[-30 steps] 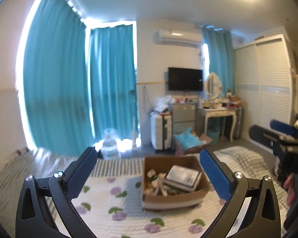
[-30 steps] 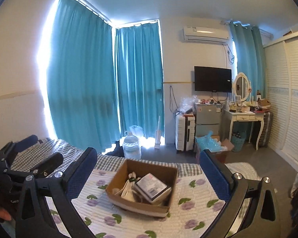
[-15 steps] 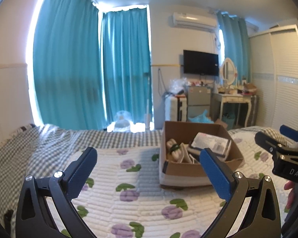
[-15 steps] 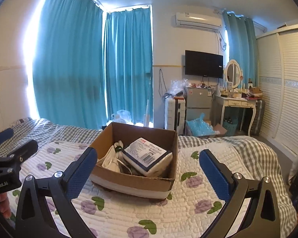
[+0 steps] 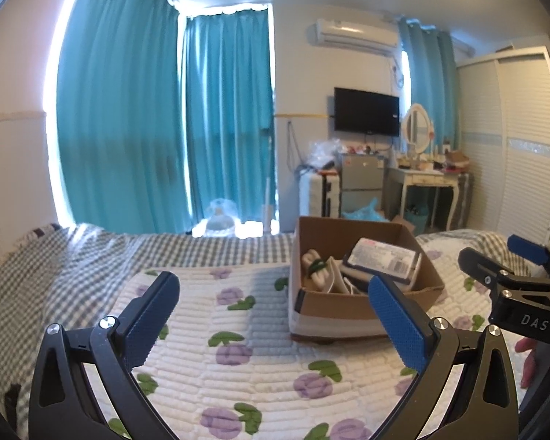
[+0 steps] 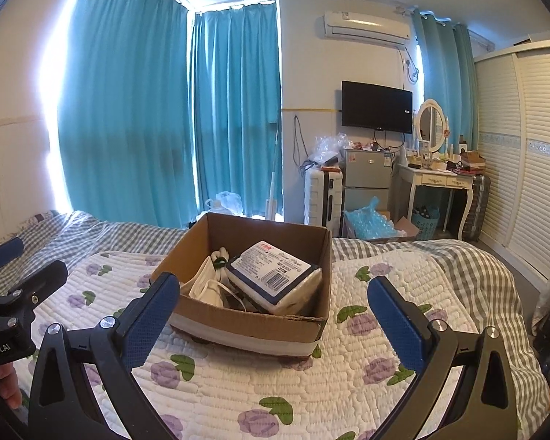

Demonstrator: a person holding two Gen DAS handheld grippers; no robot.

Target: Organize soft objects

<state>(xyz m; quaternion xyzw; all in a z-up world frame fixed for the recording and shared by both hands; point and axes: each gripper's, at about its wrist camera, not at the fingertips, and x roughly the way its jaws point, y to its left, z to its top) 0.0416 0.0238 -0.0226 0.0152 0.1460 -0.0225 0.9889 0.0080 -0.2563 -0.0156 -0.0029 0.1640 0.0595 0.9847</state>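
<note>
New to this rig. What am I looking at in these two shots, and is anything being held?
There is no robot arm. A person carries a hand-held two-finger gripper in each hand, and each has a fisheye camera looking forward along its fingers.

One picture is from the left gripper, whose blue pads frame the bottom. The other is from the right gripper. Each also catches the other gripper at its edge, with a bit of the person's hand showing.

Both point at a bed with a flowered quilt. On it sits an open cardboard box holding a wrapped pack with a printed label, plus some white items that are hard to identify.

Both grippers are open and hold nothing. They are short of the box, not touching it.
</note>
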